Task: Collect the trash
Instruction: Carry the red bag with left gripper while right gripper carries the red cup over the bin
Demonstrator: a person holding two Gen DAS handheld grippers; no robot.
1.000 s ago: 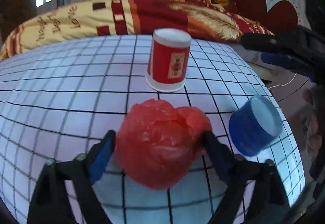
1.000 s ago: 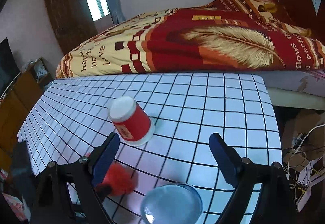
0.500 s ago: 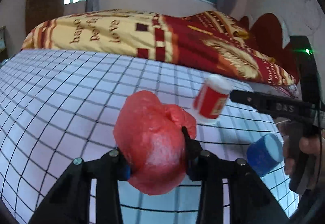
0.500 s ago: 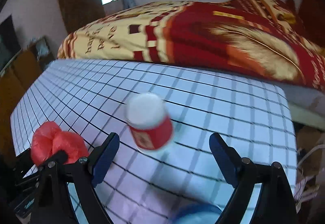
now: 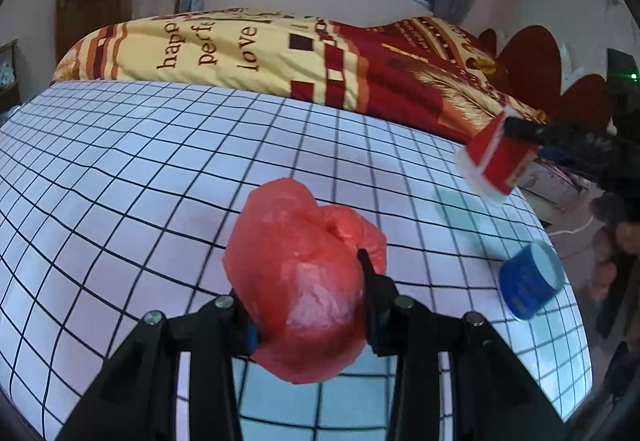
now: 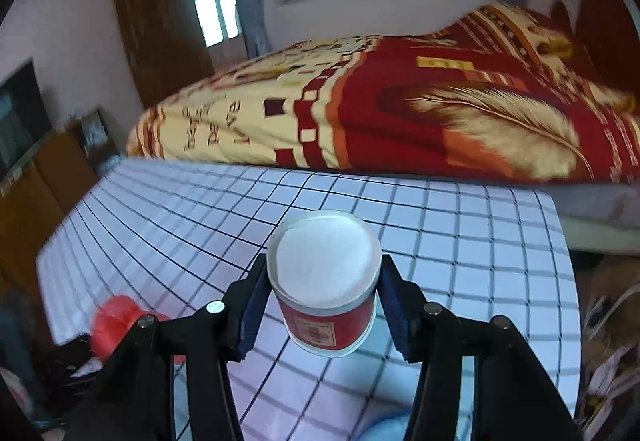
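Beside checked tabletop (image 5: pixel 160 169) (black grid): patterned bed (image 6: pixel 360 113).

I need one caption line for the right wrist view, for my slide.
Right gripper, jaws just closing, grips an upside-down red paper cup above the grid-patterned table.

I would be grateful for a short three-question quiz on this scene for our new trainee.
1. True or false: the left gripper is closed on the red plastic bag.
2. What does the right gripper hold?
3. The blue cup is: A) lying on the checked table; B) held in a gripper; C) on the bed.

Key: 1 true; 2 the red paper cup, bottom toward the camera; 3 A.
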